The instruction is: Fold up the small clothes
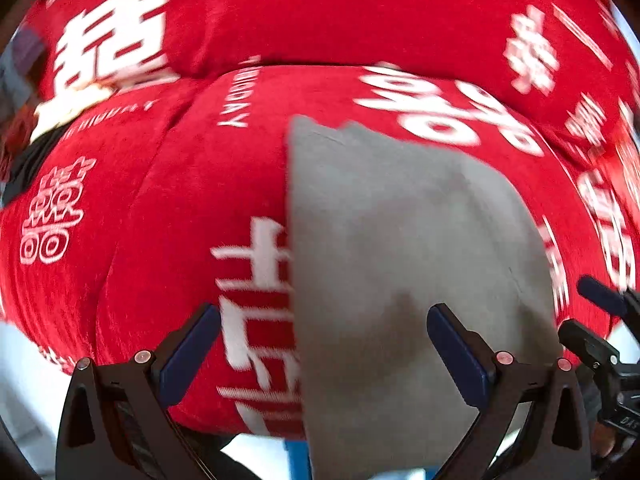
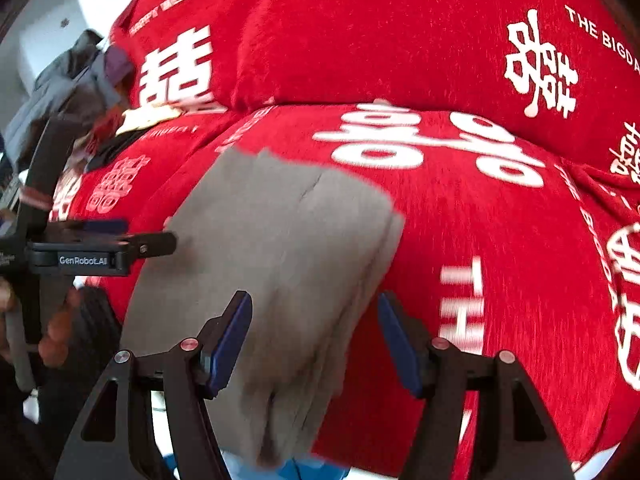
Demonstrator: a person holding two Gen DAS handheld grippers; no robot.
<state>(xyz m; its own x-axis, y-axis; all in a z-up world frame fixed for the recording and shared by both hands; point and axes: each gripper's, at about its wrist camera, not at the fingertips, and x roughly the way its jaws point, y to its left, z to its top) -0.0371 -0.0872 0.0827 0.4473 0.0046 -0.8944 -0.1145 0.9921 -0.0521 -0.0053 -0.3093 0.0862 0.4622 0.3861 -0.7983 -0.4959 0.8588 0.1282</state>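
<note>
Lying folded on a red printed bedspread (image 2: 460, 216), a grey garment (image 2: 280, 248) is straddled, ungripped, by the right gripper (image 2: 314, 340); the left gripper (image 1: 324, 344) gapes at nine o'clock.

light: bright, even daylight | shadows: soft | blur: motion smear, strongest at rims | distortion: heavy fisheye bulge, dark corners
</note>
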